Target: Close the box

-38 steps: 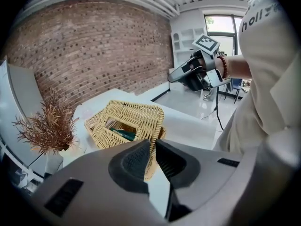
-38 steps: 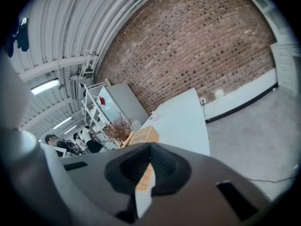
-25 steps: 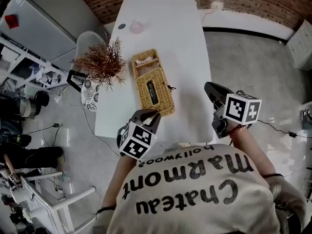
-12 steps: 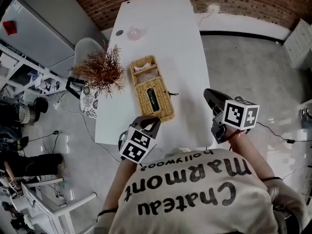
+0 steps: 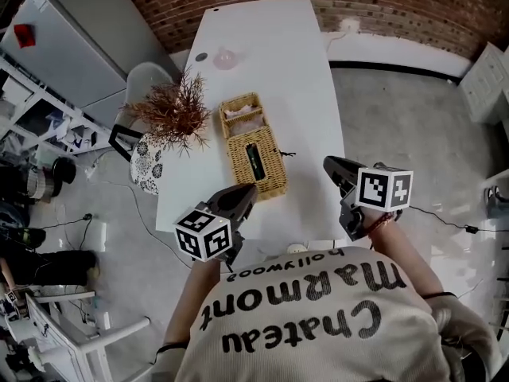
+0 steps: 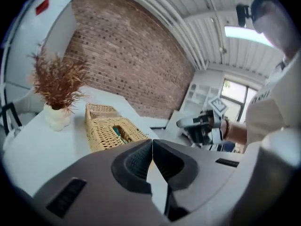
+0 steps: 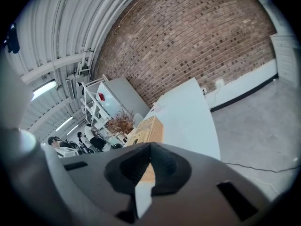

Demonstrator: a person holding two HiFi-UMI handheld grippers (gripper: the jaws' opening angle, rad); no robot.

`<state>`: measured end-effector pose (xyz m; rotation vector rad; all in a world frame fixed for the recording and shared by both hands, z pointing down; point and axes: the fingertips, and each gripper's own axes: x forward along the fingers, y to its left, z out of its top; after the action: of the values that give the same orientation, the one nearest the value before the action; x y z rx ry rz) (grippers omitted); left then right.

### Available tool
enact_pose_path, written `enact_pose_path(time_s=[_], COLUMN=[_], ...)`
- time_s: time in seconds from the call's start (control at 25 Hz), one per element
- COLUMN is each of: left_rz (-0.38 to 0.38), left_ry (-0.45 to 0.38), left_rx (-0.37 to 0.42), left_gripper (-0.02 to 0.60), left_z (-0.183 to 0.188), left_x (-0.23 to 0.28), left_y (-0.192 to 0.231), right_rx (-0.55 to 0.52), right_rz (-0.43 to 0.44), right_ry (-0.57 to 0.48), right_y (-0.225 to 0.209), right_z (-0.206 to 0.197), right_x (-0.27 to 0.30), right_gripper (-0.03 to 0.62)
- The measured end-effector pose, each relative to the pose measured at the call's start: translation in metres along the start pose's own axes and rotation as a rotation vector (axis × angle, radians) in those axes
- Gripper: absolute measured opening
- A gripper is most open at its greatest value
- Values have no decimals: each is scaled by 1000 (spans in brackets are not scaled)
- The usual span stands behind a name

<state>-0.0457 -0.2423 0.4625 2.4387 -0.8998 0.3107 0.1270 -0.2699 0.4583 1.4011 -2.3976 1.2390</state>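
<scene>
Wicker box (image 5: 256, 159) lies on the white surface (image 5: 270, 46) beside a dried plant (image 5: 171, 114), seen from overhead, with left tool (image 5: 246, 193) and right tool (image 5: 328, 165) short of it. Left gripper view: tool just clenched, empty; dark item (image 6: 118, 134) in the box's slot unclear. Right gripper view: tool clenched, empty, masking the box's near end.

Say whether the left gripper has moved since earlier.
Yes. The left gripper has rolled and its cube swung left, away from the wicker box; its jaws have just closed, empty.
</scene>
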Motion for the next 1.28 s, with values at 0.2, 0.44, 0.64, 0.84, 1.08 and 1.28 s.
enact_pose_path(time_s=[0.2, 0.44, 0.64, 0.84, 1.08, 1.28], left_rz=[76, 145, 199, 187, 215, 219], left_ry=[-257, -299, -354, -370, -366, -364], left_rx=[-232, -183, -147, -109, -109, -117], left_gripper=[3, 3, 3, 3, 3, 2], left_z=[35, 48, 59, 49, 21, -6], left_x=[-52, -106, -150, -188, -242, -276], left_y=[14, 11, 9, -6, -4, -6], right_rx=[-47, 49, -45, -170, -170, -170], right_rz=[15, 125, 155, 159, 147, 121], right_ry=[4, -82, -92, -104, -102, -116], right_y=[42, 104, 153, 193, 226, 245], right_z=[-11, -12, -21, -44, -82, -111], right_x=[8, 10, 13, 7, 1, -12], right_gripper=[3, 2, 3, 3, 3, 3])
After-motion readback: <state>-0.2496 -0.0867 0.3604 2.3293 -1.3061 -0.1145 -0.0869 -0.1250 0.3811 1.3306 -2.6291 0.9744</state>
